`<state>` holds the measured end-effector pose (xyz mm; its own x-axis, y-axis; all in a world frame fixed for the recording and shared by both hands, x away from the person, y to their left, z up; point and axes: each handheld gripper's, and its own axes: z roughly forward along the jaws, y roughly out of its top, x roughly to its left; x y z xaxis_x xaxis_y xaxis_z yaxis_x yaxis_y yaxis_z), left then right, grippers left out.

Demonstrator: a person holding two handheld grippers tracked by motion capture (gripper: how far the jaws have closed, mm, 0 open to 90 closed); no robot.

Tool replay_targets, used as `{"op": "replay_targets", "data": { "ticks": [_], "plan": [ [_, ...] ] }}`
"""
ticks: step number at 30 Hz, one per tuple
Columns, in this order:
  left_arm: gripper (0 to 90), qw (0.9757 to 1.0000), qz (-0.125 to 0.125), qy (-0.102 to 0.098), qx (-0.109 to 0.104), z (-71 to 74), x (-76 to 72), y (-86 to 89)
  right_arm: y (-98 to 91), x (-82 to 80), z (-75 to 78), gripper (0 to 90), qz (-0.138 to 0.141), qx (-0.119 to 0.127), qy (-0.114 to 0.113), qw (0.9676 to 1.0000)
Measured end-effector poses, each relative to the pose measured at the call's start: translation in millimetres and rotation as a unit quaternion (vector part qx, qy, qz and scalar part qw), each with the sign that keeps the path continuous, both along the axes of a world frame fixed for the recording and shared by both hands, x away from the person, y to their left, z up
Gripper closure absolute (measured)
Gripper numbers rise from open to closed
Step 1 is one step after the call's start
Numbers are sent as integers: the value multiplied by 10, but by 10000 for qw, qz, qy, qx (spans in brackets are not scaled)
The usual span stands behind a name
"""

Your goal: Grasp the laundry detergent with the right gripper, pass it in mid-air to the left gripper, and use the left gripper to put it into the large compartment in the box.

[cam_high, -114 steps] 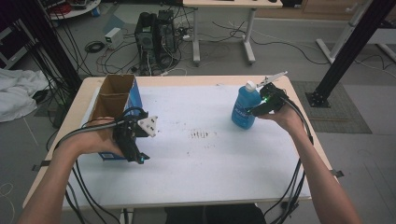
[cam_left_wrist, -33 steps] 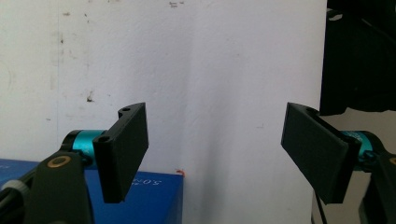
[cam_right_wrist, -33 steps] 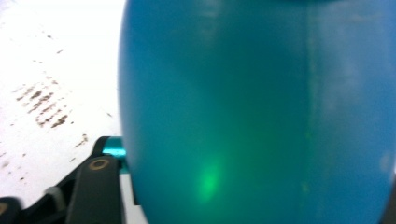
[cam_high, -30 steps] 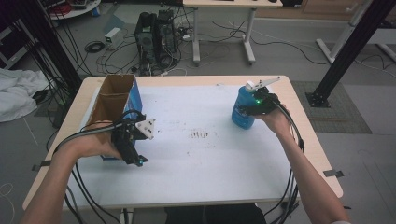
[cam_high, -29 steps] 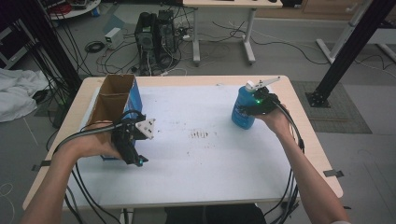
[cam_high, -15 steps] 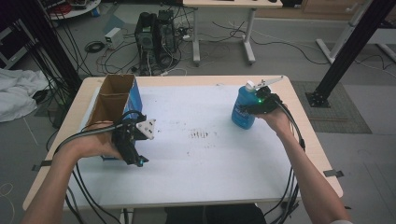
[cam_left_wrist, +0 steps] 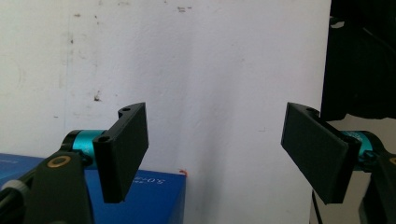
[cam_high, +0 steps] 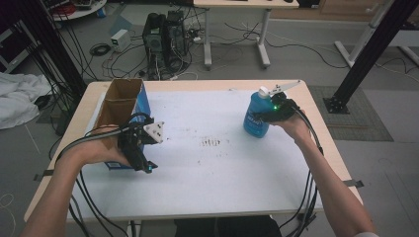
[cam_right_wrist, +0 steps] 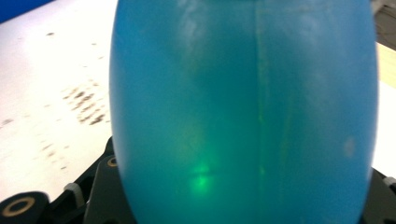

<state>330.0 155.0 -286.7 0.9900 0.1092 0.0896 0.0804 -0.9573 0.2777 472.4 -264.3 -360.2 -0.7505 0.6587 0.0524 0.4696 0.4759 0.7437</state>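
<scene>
The right claw [cam_high: 269, 114] has just closed on the blue bottle [cam_high: 257, 116], standing at the right of the table [cam_high: 207, 192]. The left claw [cam_high: 140, 157] is spread, empty, beside the box [cam_high: 121, 106]. The bottle looks smooth, slippery and rather heavy with liquid, so its body seems the best place to hold.

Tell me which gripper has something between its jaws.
The right gripper: it clamps the blue bottle. The left gripper beside the box holds nothing, jaws apart.

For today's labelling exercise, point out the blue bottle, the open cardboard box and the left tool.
blue bottle [cam_high: 256, 121], high view, on its body.
open cardboard box [cam_high: 140, 98], high view, blue side wall.
left tool [cam_left_wrist: 215, 154], left gripper view, midway between its open jaws.
</scene>
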Motion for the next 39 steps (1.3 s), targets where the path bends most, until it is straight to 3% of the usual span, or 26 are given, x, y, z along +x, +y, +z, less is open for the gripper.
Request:
{"op": "replay_targets", "data": {
  "ticks": [3, 4, 5, 8, 9, 11, 12, 13, 15, 17, 18, 19, 20, 22, 25, 26, 28, 30, 32, 36, 39],
  "plan": [
    [233, 10000, 33, -13, -33, 37, 14, -16, 26, -37, 39, 447, 161, -28, 0, 9999],
    [233, 10000, 57, -16, -39, 59, 22, -27, 61, -79, 84, 447, 419, -88, -86, 9990],
    [233, 10000, 68, -15, -53, 79, 33, -39, 61, -79, 84, 447, 419, -88, -86, 9990],
    [233, 9999, 105, -45, -45, 166, 85, -93, 145, -178, 171, 447, 757, -51, -143, 9970],
    [233, 9999, 148, -34, -81, 186, 97, -109, 185, -227, 221, 447, 1044, -102, -188, 9943],
    [233, 9997, 176, -38, -160, 248, 140, -158, 254, -291, 268, 446, 1303, -160, -232, 9911],
    [233, 9995, 197, -35, -224, 273, 156, -188, 254, -291, 268, 446, 1303, -160, -232, 9911],
    [233, 9995, 167, -46, -254, 298, 176, -220, 324, -361, 307, 446, 1524, -232, -240, 9877],
    [233, 9994, 198, -98, -255, 332, 203, -300, 397, -409, 323, 446, 1736, -231, -247, 9842],
    [233, 9999, 57, -131, -69, 382, 246, -382, 455, -450, 327, 446, 1971, -250, -250, 9798],
    [233, 9998, 57, -132, -123, 390, 261, -423, 455, -450, 327, 446, 1971, -250, -250, 9798],
    [234, 9998, 27, -124, -171, 422, 290, -506, 515, -487, 328, 446, 2261, -360, -291, 9730],
    [233, 9998, 27, -124, -171, 422, 290, -506, 515, -487, 328, 446, 2261, -360, -291, 9730],
    [234, 9996, -13, -135, -232, 448, 316, -588, 612, -561, 334, 444, 2527, -404, -194, 9665],
    [233, 9995, -115, -99, -292, 488, 359, -706, 673, -610, 340, 444, 2597, -365, -85, 9650],
    [233, 9994, -140, -108, -282, 502, 371, -748, 694, -614, 336, 445, 2737, -400, -138, 9609],
    [233, 9993, -194, -81, -308, 516, 394, -832, 756, -656, 335, 444, 2736, -344, -72, 9612],
    [233, 9992, -251, -94, -284, 532, 424, -930, 808, -699, 337, 444, 2796, -374, -4, 9594],
    [233, 9992, -285, -74, -273, 538, 450, -999, 883, -729, 338, 444, 3000, -384, 23, 9532],
    [233, 9992, -280, -56, -291, 546, 503, -1127, 947, -741, 325, 444, 3119, -356, -2, 9494],
    [233, 9991, -255, -28, -337, 533, 527, -1196, 1001, -753, 301, 444, 3276, -323, -19, 9443]
  ]
}}
